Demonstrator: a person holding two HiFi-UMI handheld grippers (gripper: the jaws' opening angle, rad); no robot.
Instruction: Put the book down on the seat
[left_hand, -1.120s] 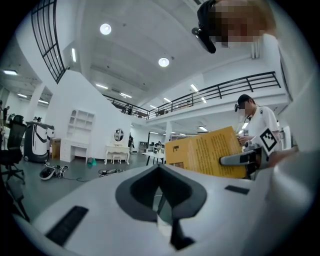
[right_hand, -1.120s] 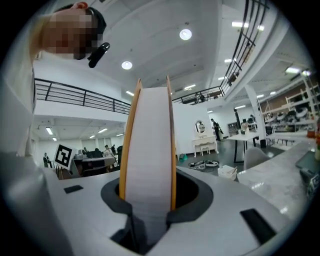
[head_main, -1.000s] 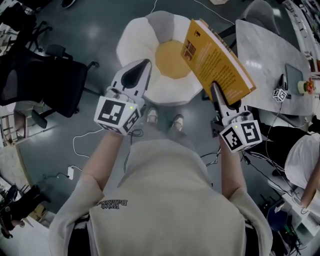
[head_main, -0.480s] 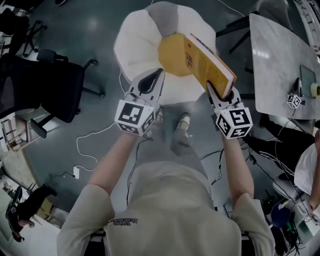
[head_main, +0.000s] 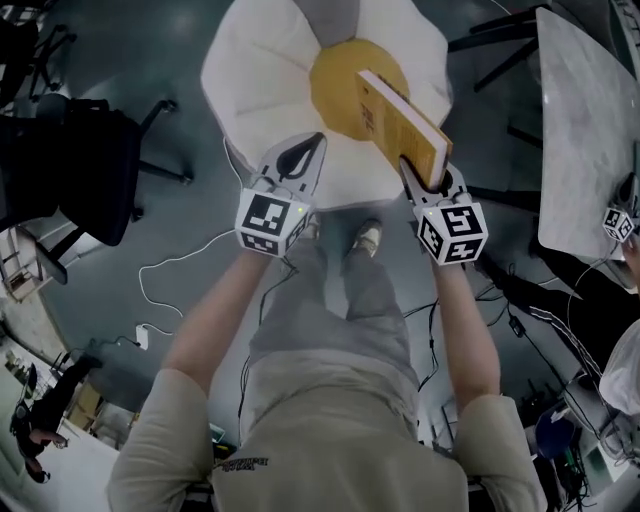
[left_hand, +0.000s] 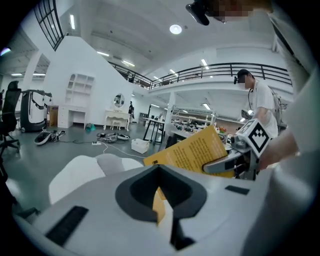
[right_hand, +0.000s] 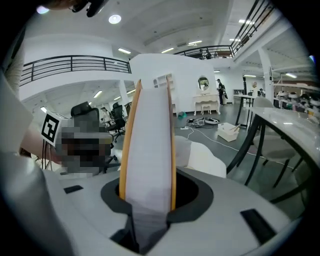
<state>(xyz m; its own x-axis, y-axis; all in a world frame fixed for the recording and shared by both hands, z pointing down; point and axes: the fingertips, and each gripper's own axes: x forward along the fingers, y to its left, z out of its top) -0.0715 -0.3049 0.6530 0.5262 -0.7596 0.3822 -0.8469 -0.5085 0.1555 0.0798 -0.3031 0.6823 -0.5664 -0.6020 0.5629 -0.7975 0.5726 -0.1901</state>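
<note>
The seat (head_main: 265, 75) is a flower-shaped cushion with white petals and a yellow centre (head_main: 335, 95), at the top of the head view. An orange-yellow book (head_main: 400, 112) hangs tilted above the centre and right petals. My right gripper (head_main: 417, 172) is shut on its near edge. In the right gripper view the book's page edge (right_hand: 148, 140) stands upright between the jaws. My left gripper (head_main: 310, 145) is shut and holds nothing, over the seat's near edge, left of the book. From the left gripper view the book (left_hand: 192, 150) and the right gripper (left_hand: 225, 162) show ahead.
A black office chair (head_main: 70, 170) stands at the left. A pale marbled table (head_main: 590, 130) fills the right, with a marker cube (head_main: 617, 222) at its edge. Cables (head_main: 190, 265) run over the floor. My feet (head_main: 365, 238) stand just short of the seat.
Both grippers have moved forward over the seat. The book has come down from the right side to hang over the yellow centre, still gripped. The left gripper stays shut.
</note>
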